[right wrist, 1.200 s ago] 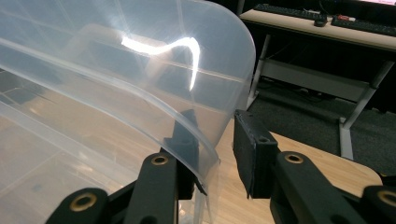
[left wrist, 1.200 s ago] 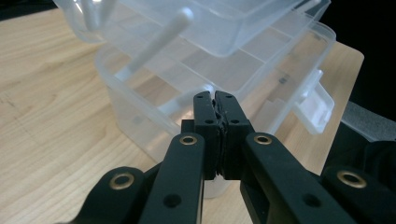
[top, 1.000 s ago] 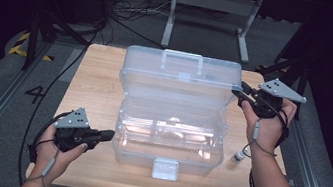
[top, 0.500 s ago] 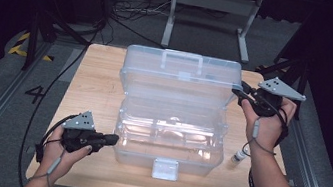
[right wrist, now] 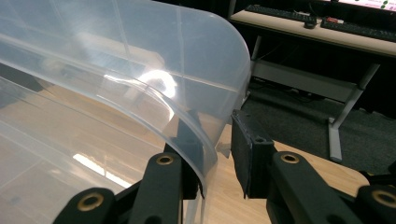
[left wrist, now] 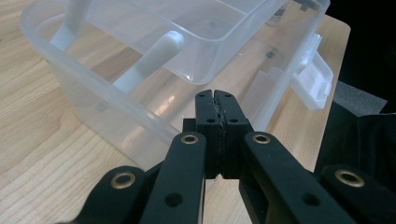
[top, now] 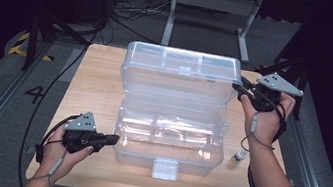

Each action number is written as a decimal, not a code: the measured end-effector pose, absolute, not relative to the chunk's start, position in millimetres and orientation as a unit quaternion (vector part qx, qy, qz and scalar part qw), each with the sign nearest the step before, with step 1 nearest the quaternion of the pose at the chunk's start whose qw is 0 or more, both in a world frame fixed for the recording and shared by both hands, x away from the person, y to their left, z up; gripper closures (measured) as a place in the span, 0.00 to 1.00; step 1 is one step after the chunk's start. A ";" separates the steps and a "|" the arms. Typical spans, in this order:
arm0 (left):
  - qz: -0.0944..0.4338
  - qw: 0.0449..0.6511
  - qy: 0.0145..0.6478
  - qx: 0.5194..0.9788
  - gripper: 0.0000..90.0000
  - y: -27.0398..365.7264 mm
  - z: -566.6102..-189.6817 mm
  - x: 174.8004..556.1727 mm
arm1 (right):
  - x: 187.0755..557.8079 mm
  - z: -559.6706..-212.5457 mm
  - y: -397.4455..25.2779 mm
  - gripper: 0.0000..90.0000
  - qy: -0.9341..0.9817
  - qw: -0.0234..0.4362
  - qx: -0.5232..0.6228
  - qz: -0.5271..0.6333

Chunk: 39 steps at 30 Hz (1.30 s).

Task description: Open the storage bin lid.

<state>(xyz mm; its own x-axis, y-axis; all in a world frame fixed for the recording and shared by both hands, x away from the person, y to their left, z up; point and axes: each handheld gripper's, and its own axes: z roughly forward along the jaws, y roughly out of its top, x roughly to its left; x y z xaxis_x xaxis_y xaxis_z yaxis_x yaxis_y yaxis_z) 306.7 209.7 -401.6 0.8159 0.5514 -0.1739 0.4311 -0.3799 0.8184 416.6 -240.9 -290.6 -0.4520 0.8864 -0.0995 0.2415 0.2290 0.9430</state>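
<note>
A clear plastic storage box [top: 170, 139] is sitting open at the middle of a wooden bench [top: 94, 87], its lid [top: 180, 73] standing raised at the far side and its white latch [top: 165, 168] hanging at the front edge. At the person's left, the left tool [top: 114, 139] is lying low over the bench with its tips just beside the box's front left corner; in the left gripper view the left tool [left wrist: 215, 95] is showing its two black jaws clenched together on nothing, pointing at the box's clear side wall [left wrist: 140, 112]. At the right, the right tool [top: 236, 87] is reaching to the lid's right edge; in the right gripper view the right tool [right wrist: 215, 135] is standing parted, one jaw behind the lid's curved rim [right wrist: 187, 116] and the other outside it, a gap showing between rim and outer jaw. A small vial [top: 239, 155] is lying on the bench just beside the box's right end, near the right forearm.
</note>
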 end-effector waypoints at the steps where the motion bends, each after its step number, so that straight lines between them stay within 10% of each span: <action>1: 0.063 0.472 0.296 0.828 0.99 209.9 -401.7 306.9 | 417.1 -290.4 -240.4 0.81 0.706 0.341 0.399 0.475; 39: 0.069 0.466 0.298 0.831 0.94 209.0 -399.3 303.5 | 459.2 -284.4 -235.0 0.85 0.704 0.350 0.413 0.459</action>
